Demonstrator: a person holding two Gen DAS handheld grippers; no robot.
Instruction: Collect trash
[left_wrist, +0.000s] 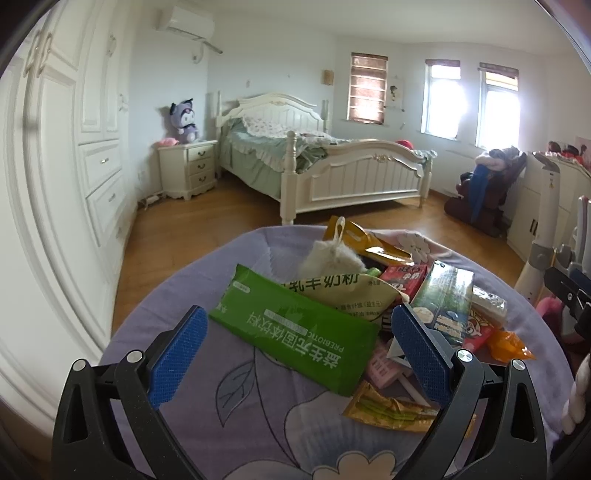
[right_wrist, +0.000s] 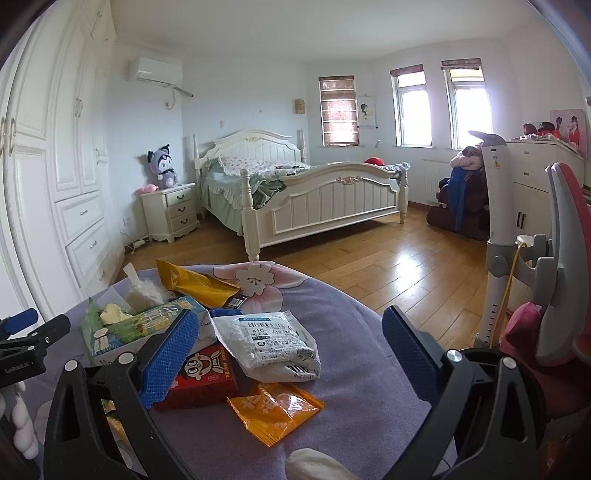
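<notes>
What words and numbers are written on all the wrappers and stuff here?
"PREBIOTIC", upside down, with large Chinese characters: flat green foil packet.
"410" and "J32", above a barcode: crinkled white plastic bag.
Large Chinese characters, upside down: cream pouch.
Chinese characters, too blurred to read: red carton with a cartoon face.
Print unreadable: orange sachet, blue-green box.
Small white lettering, blurred: black clamp.

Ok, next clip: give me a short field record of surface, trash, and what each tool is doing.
surface: purple floral cloth
trash: heap of wrappers and boxes
left tool: open, empty, straddling green sachet
right tool: open, empty, white packet and orange wrapper between its fingers
collected: nothing gripped yet
</notes>
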